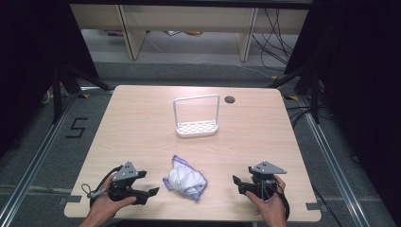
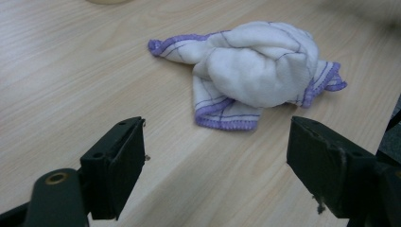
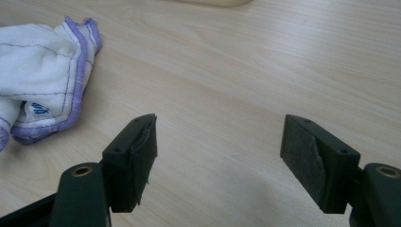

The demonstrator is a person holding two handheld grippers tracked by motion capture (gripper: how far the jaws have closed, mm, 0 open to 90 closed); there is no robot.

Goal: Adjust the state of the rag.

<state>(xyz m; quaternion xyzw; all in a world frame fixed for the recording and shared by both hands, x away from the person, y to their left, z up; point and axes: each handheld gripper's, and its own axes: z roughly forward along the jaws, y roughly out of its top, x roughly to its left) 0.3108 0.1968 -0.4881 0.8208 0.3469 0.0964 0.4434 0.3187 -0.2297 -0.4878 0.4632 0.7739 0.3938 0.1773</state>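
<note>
i count one crumpled cloth (image 1: 185, 178), white with purple-stitched edges, one white wire rack (image 1: 196, 116) with a perforated base, and my two grippers on one light wooden table (image 1: 142, 123). the cloth lies bunched near the table's front edge, between the two grippers and touching neither.

my left gripper (image 1: 152, 192) sits at the near left, held in my left hand (image 1: 106, 204), its jaws spread wide and holding nothing. in the left gripper view (image 2: 215, 146) the cloth (image 2: 255, 71) lies just ahead of the parted jaws, with bare wood between.

my right gripper (image 1: 236, 182) sits at the near right in my right hand (image 1: 270, 208), jaws likewise wide apart and empty. in the right gripper view (image 3: 217, 142) the cloth (image 3: 42, 71) shows at the left, off to the side of the jaws, a small blue-printed label visible in a fold.

the rack stands upright farther back near the table's middle, well apart from the cloth. a small dark round grommet (image 1: 229, 100) sits in the tabletop just beside the rack. nothing lies between either gripper and the cloth.
</note>
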